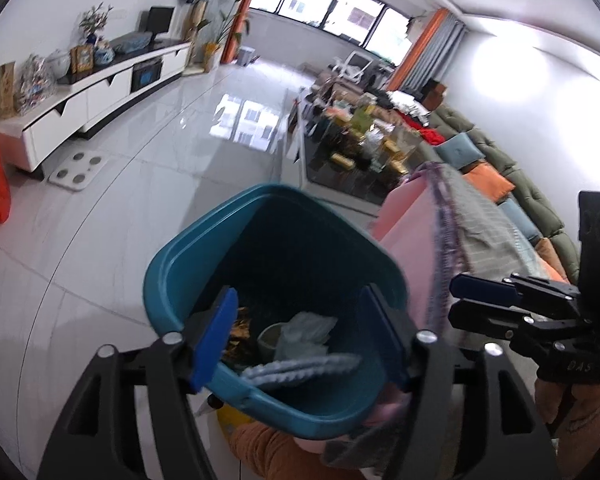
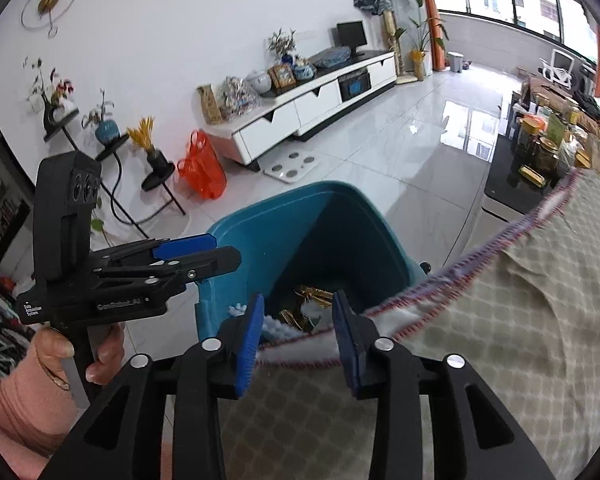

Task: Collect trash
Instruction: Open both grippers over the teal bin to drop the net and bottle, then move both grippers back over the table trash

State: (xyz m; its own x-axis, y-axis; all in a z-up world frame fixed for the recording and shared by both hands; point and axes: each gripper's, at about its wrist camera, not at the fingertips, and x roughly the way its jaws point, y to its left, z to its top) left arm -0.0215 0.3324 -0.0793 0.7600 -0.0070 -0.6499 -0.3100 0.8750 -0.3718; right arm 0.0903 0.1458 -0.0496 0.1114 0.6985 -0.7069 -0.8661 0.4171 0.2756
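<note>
The blue bin (image 1: 228, 248) stands on the pale tiled floor (image 1: 140, 200), right under both grippers, beside a blanket-covered seat. Inside it lies the trash (image 1: 300, 340) — crumpled clear wrap, a pale cup, something golden against the dark wall, and a fluffy grey-blue strip nearest the camera.

The left gripper (image 1: 300, 338) hangs over the near rim with its blue pads wide apart. Nothing sits between them; the bin's contents show through the gap below.

The right gripper (image 2: 298, 340) points down at the bin's right edge, where the checked blanket (image 2: 520, 320) with its stitched red-and-purple hem drapes close to the rim. Its jaws stand partly apart, and the white fleecy underside of the blanket's edge runs across the gap, though the pads do not press on it.

Each gripper shows in the other's view, held by a hand (image 2: 100, 348) in a pink sleeve. Farther off are an orange bag (image 2: 202, 170) by the white cabinet (image 2: 308, 104) and a cluttered dark table (image 1: 352, 160)
</note>
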